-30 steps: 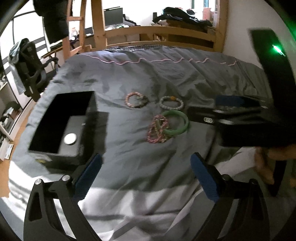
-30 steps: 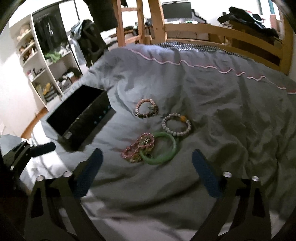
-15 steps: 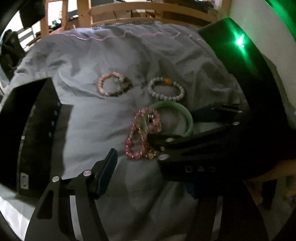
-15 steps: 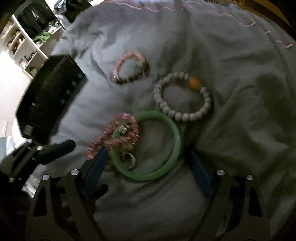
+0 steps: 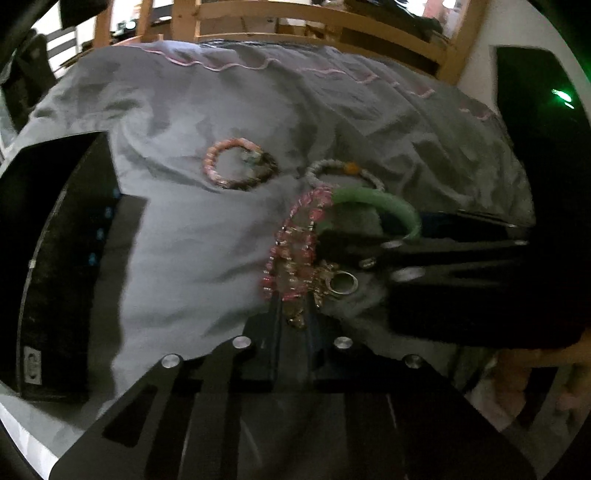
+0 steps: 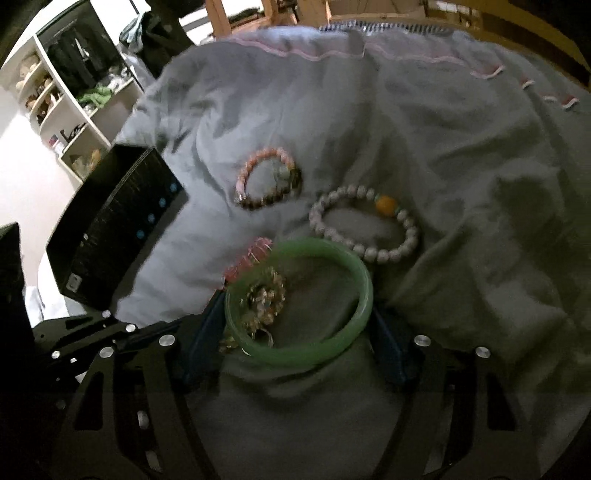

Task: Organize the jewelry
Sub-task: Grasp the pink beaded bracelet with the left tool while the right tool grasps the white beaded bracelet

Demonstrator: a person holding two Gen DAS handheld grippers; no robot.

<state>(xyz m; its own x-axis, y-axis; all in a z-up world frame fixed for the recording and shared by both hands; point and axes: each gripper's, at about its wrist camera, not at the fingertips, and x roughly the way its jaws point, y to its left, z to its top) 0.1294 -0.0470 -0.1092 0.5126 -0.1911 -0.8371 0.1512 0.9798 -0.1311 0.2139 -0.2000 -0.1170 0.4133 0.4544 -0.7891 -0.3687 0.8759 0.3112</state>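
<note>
Fingers of my left gripper (image 5: 295, 317) are pressed close together around the near end of the pink beaded bracelet (image 5: 295, 251), whose gold charms and silver ring (image 5: 344, 283) spill out just beside the tips. My right gripper (image 6: 295, 332) is spread, its blue pads either side of the green bangle (image 6: 354, 280); whether they touch it I cannot tell. From the right wrist view the bangle tilts, its near rim low, with the gold charm cluster (image 6: 266, 295) lying inside its hoop and the pink beads poking out at its left rim. My right gripper's black body crosses the left wrist view from the right, covering part of the bangle, so the two grippers crowd the same spot. Everything lies on the rumpled grey bedcover (image 6: 461, 147). Just beyond the bangle rests the white beaded bracelet (image 6: 364, 225) with one orange bead, near but apart. Farther left lies the pink and brown bracelet (image 6: 267, 179), on its own. Well off to the left stands the open black box (image 6: 114, 225). Past the cover's pink-stitched edge rise the wooden bed frame (image 5: 314, 22) and, far left, white shelves (image 6: 59, 107).
</note>
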